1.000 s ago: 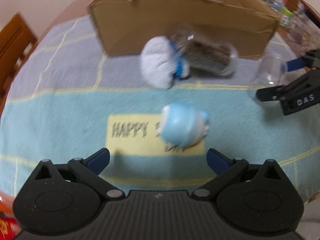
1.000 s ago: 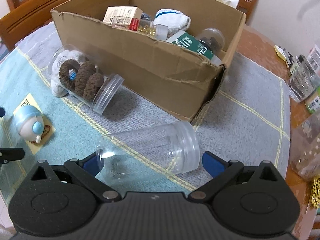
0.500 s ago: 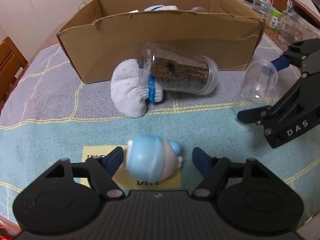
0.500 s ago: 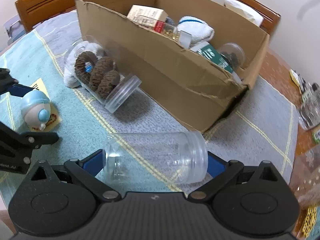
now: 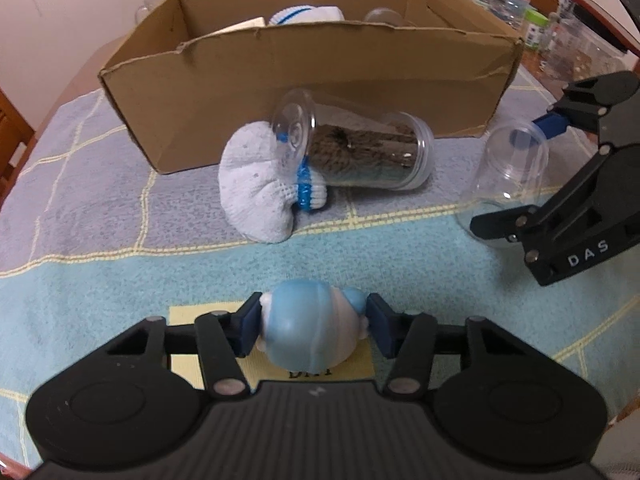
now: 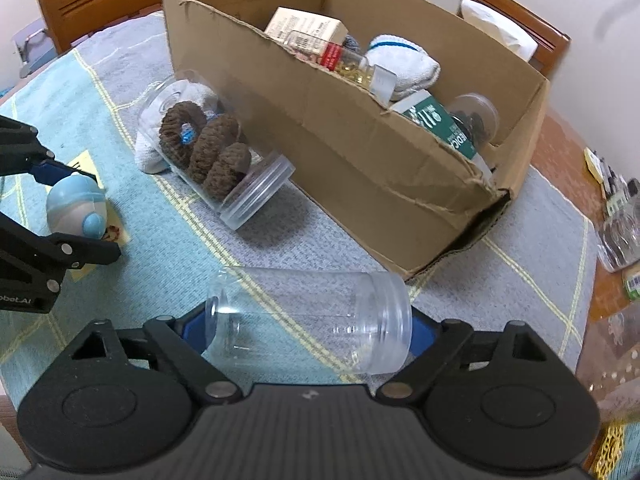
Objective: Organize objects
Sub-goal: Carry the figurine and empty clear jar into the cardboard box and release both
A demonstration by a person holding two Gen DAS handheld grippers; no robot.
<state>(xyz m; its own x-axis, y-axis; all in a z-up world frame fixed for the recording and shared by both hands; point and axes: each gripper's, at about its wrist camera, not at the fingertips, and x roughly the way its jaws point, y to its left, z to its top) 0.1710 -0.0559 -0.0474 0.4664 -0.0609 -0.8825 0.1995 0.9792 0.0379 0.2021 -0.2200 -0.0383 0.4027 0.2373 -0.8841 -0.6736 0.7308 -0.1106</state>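
Observation:
My left gripper (image 5: 312,326) is shut on a small blue and white toy figure (image 5: 314,330), which sits over a yellow card (image 5: 188,354). The toy also shows in the right wrist view (image 6: 78,210). My right gripper (image 6: 310,330) is shut on an empty clear plastic jar (image 6: 312,320), held lengthwise between its pads. That jar also shows in the left wrist view (image 5: 508,176). A clear jar of brown pine cones (image 5: 360,150) lies on its side on a white sock (image 5: 256,196), in front of the cardboard box (image 5: 304,76).
The box (image 6: 360,152) holds a sock, small cartons, a bottle and a jar. A blue and grey checked cloth (image 5: 100,248) covers the table. Jars and bottles (image 5: 556,40) stand at the right edge. Wooden chairs (image 6: 116,4) stand behind the table.
My left gripper moved forward around the toy and closed on it. My right gripper closed its pads onto the two ends of the empty jar.

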